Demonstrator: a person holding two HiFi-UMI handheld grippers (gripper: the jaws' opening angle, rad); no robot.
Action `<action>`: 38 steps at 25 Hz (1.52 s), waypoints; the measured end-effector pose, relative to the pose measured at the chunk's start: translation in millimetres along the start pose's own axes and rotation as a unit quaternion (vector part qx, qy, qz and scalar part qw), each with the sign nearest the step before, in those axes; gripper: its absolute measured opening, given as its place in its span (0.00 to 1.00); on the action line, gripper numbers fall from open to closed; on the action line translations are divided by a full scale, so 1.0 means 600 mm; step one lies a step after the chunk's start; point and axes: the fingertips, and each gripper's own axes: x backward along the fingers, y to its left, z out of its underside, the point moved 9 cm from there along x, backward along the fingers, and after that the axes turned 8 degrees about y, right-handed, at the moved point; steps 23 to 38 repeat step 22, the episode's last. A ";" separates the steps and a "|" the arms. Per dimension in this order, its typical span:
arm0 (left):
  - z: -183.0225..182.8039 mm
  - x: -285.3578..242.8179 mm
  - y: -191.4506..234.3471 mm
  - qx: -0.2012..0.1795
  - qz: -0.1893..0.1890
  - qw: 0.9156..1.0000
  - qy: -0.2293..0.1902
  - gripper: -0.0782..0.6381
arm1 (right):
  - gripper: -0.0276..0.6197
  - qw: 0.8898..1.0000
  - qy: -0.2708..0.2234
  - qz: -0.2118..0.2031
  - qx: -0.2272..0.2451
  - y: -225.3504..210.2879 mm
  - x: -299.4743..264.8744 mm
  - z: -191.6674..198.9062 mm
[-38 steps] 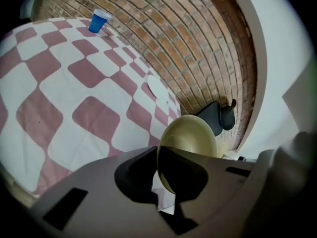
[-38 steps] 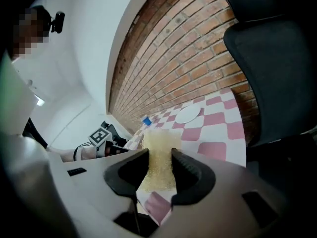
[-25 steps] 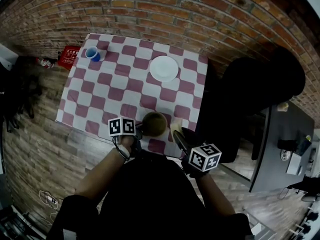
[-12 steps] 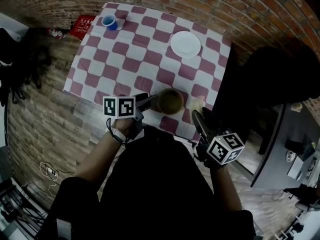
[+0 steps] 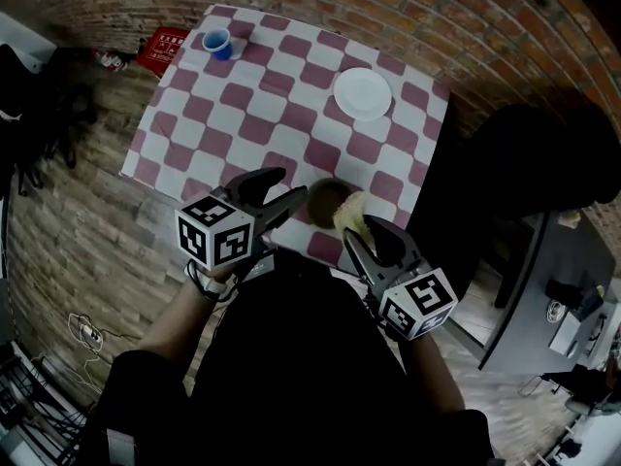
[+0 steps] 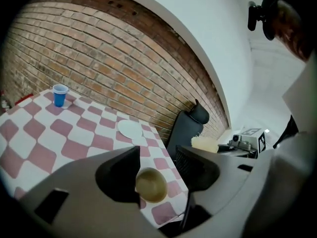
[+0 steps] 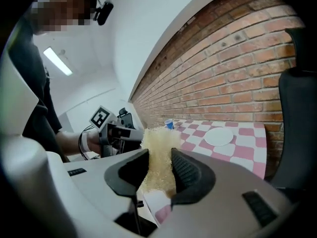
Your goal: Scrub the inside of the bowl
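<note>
An olive-brown bowl stands near the front edge of the checked table. My left gripper hovers just left of the bowl and above it. Its jaws stand wide apart with nothing between them. My right gripper is shut on a pale yellow sponge. The sponge hangs at the bowl's right rim; whether it touches the bowl is not clear.
A white plate lies at the table's far right, and a blue cup stands at the far left corner. A black chair stands to the right of the table. A brick wall runs behind it.
My left gripper has let go of the bowl's left rim, opened wide and lifted back. The right gripper has taken the sponge off the table and brought it to the bowl.
</note>
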 end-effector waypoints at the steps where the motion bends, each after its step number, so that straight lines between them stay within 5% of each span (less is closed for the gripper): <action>1: 0.001 -0.002 -0.004 -0.002 0.003 1.000 0.002 0.43 | 0.28 1.000 0.000 0.001 0.005 0.002 -0.001 -0.002; 13: -0.008 -0.004 -0.056 -0.161 -0.022 0.986 0.023 0.43 | 0.28 0.998 -0.035 0.048 0.020 -0.011 0.027 -0.018; 38: 0.001 0.002 -0.064 -0.160 -0.021 0.987 0.016 0.43 | 0.28 0.997 -0.045 0.053 0.023 -0.010 0.038 -0.022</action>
